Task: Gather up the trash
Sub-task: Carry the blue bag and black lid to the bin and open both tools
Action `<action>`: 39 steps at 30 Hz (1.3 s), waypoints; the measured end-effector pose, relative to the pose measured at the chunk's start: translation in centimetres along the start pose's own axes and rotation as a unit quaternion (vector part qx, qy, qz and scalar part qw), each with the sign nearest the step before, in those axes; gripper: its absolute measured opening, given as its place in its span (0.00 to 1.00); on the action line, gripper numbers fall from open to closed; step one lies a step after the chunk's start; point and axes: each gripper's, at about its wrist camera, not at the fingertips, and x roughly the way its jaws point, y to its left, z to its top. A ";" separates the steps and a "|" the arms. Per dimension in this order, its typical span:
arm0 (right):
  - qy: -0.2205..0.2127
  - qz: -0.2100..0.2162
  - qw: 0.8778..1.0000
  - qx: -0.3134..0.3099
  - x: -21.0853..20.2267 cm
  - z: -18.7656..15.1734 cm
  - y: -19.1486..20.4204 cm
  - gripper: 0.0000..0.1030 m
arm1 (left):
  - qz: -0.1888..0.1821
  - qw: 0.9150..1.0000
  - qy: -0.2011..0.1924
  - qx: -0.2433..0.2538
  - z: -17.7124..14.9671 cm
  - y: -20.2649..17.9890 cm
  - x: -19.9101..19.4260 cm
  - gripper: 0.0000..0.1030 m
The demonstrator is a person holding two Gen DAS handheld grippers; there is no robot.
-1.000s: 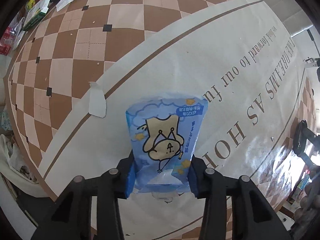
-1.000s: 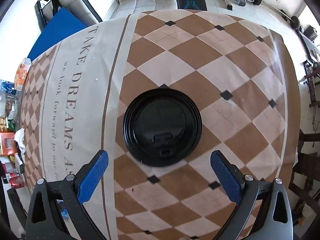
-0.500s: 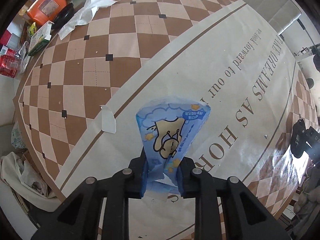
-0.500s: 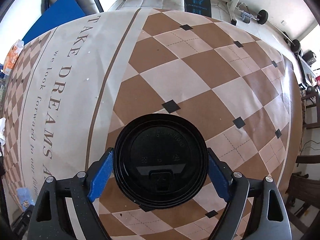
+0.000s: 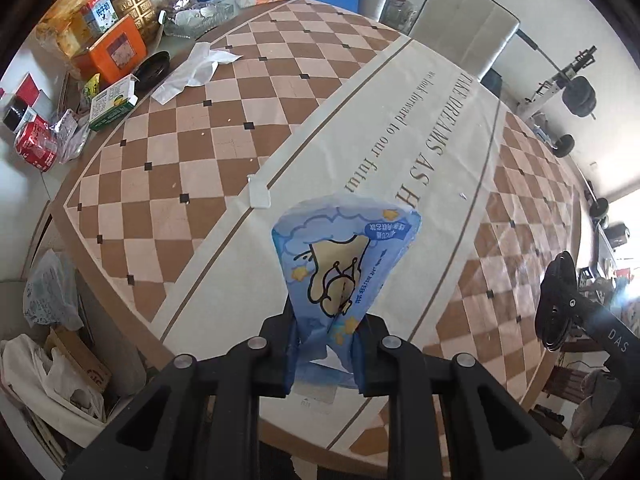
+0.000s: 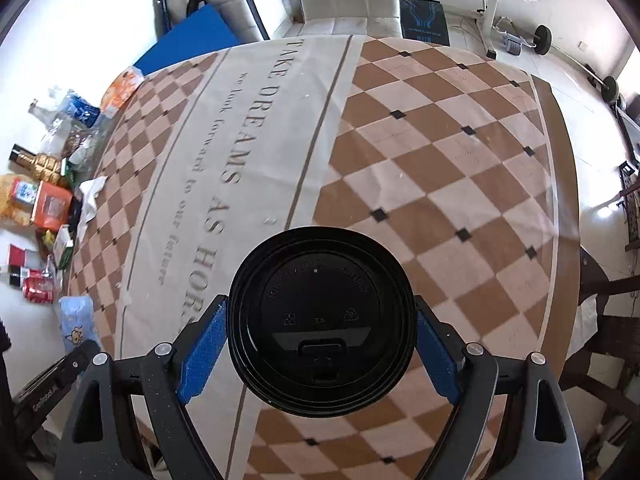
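Crinkled blue wrapper (image 5: 344, 264) pinched; round black lid (image 6: 322, 322) clamped.

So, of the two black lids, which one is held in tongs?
The black lid with the sip flap, gripped at its rim by the right tongs. The other black lid lies on the table beside the orange box.

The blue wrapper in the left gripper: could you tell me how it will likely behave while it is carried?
The blue wrapper is probably floppy: it pinches narrow where the left gripper clamps it and fans out above. It looks light and empty, as thin film standing unsupported suggests. Its glossy surface could slip, so a firm grip seems wise.
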 end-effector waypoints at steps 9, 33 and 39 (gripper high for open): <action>-0.010 0.032 0.999 0.018 -7.6 -18.3 3.6 0.86 | -0.053 0.998 0.022 0.027 -12.9 5.9 -2.5 0.18; 0.193 -0.008 0.981 0.013 21.1 -47.4 -2.1 0.86 | -0.054 0.970 0.233 -0.043 -28.2 12.0 28.8 0.18; 0.218 -0.013 0.976 0.004 32.3 -48.0 -4.2 0.86 | -0.043 0.964 0.262 -0.007 -29.7 10.9 38.1 0.21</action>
